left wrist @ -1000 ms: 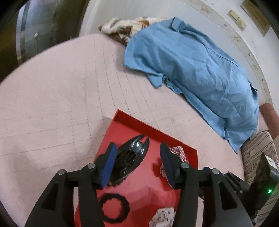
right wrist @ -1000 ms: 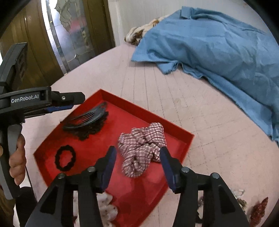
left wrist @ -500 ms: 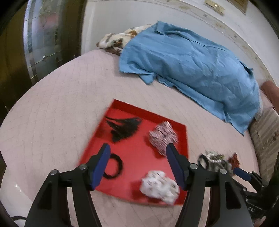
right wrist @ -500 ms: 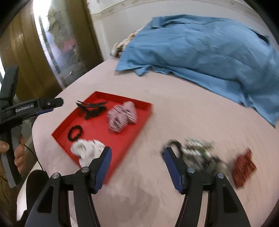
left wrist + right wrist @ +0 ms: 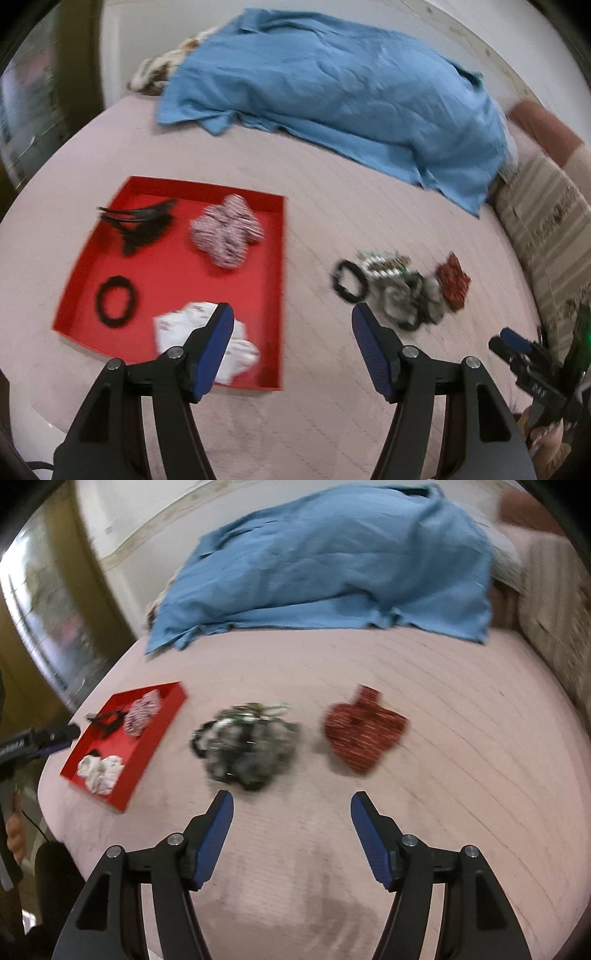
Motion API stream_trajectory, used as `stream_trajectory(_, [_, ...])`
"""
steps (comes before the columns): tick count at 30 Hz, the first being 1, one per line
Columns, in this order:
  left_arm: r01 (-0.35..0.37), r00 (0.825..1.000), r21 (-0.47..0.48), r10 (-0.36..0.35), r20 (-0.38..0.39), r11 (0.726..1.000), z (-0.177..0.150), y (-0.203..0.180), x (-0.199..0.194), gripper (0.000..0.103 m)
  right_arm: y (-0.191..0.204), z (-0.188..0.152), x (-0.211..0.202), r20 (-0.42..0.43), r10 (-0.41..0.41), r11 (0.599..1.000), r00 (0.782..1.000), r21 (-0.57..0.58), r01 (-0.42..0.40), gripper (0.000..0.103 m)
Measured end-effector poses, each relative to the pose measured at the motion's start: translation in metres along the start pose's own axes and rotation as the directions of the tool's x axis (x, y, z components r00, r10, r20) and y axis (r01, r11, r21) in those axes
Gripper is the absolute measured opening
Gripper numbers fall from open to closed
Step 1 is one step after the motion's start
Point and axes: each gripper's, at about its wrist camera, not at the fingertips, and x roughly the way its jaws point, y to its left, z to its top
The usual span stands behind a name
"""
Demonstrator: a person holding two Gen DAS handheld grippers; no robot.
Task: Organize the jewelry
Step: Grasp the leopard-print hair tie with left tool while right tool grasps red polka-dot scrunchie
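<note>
On pink bed (image 5: 443, 709), red tray (image 5: 273, 295), loose scrunchies (image 5: 247, 746)

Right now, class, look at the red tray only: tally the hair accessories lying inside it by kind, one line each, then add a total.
In the red tray:
Black hair claw clip: 1
Black hair tie: 1
Red-and-white checked scrunchie: 1
White patterned scrunchie: 1
Total: 4
</note>
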Motion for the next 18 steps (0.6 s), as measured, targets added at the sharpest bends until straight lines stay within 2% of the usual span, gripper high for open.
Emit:
stream_trajectory(8, [0.026, 0.999, 0.106, -0.023, -0.031, 0.994, 0.005, -0.050, 0.027, 0.065, -0.047, -0.011, 0.009, 0.006, -0.004, 0.994, 1.000, 0.109, 0.003, 0.071])
stream_trajectory(11, [0.070, 0.996, 0.106, -0.064, -0.054, 0.992, 0.016, -0.062, 0.041, 0.065, -0.059, -0.011, 0.018, 0.008, 0.008, 0.990, 1.000, 0.144, -0.009, 0.071])
stream_trajectory(14, [0.140, 0.987, 0.081, -0.132, -0.095, 0.987, 0.031, -0.071, 0.062, 0.065, -0.068, -0.008, 0.029, 0.010, 0.018, 0.986, 1.000, 0.168, -0.020, 0.071])
stream_trajectory(18, [0.176, 0.978, 0.064, -0.167, -0.126, 0.982, 0.048, -0.085, 0.089, 0.065, -0.075, 0.004, 0.045, 0.026, 0.028, 0.983, 0.999, 0.183, -0.032, 0.071])
